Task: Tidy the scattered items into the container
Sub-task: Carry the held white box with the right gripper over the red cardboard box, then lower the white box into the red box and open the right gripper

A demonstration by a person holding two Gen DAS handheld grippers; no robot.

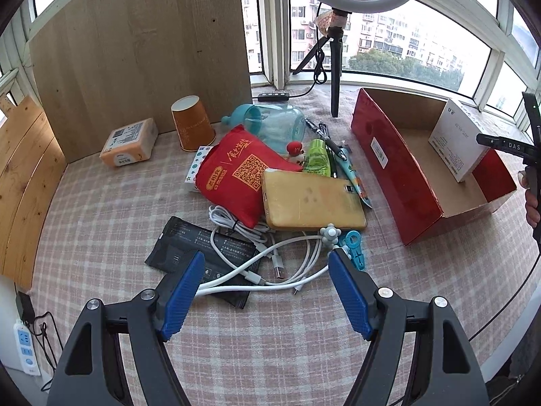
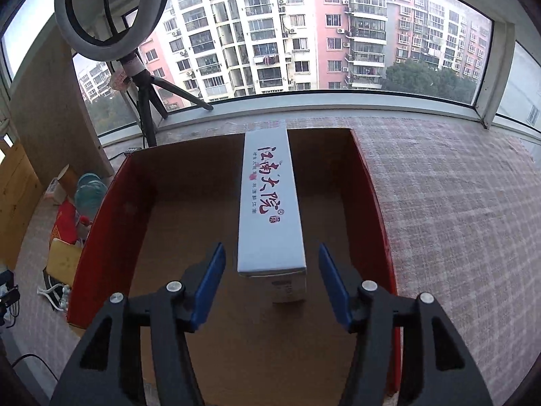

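Note:
A red cardboard box (image 1: pixel 399 182) stands open on the right, holding a white carton (image 1: pixel 456 138). In the right wrist view the white carton (image 2: pixel 270 209) lies inside the box (image 2: pixel 101 237), between and just beyond my open right gripper (image 2: pixel 272 284), which touches nothing. My left gripper (image 1: pixel 267 274) is open above a white cable (image 1: pixel 290 264) and a black packet (image 1: pixel 189 247). Beyond lie a yellow phone (image 1: pixel 311 199), a red pouch (image 1: pixel 236 176), a blue clip (image 1: pixel 353 247), a green tube (image 1: pixel 316 157), pens (image 1: pixel 334 150), a clear blue bottle (image 1: pixel 274 125), an orange cup (image 1: pixel 192 128) and a tissue pack (image 1: pixel 130 142).
A ring light on a tripod (image 1: pixel 334 67) stands behind the pile by the window. A wooden panel (image 1: pixel 135 50) closes the back left. A power strip (image 1: pixel 25 348) hangs off the left edge. The checked cloth (image 2: pixel 456 203) stretches right of the box.

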